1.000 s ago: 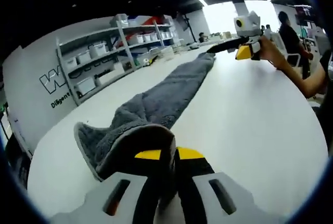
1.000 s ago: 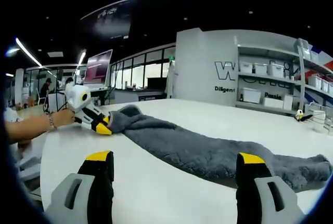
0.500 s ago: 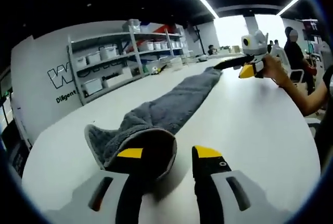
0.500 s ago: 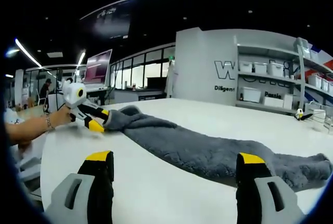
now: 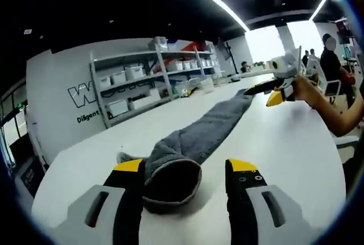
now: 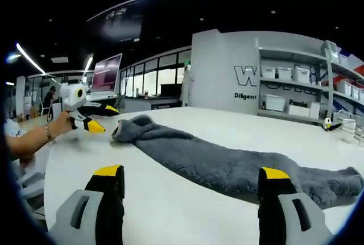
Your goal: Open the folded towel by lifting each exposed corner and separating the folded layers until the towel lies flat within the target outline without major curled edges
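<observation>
Both grippers, left gripper [image 5: 185, 171] and right gripper [image 6: 193, 179], are hovering released; towel [image 5: 196, 137] is lying bunched lengthwise on the counter [image 5: 284, 142] ahead of the fingers. Next: regrasp an edge, spread sideways.

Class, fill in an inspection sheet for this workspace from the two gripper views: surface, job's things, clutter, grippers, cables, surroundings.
Surface: large white table, smooth; no target outline can be made out.
Job's things: grey fluffy towel, lying in a long bunched strip across the table, one end curled up between the left gripper's jaws; not flat.
Clutter: nothing seen near the towel; small things at the table's far edge, too small to tell.
Grippers: left gripper open, free of the towel; right gripper open, jaws wide above the table.
Cables: nothing seen.
Surroundings: grey shelving with white storage bins, wall lettering, ceiling strip lights, people in the background.
</observation>
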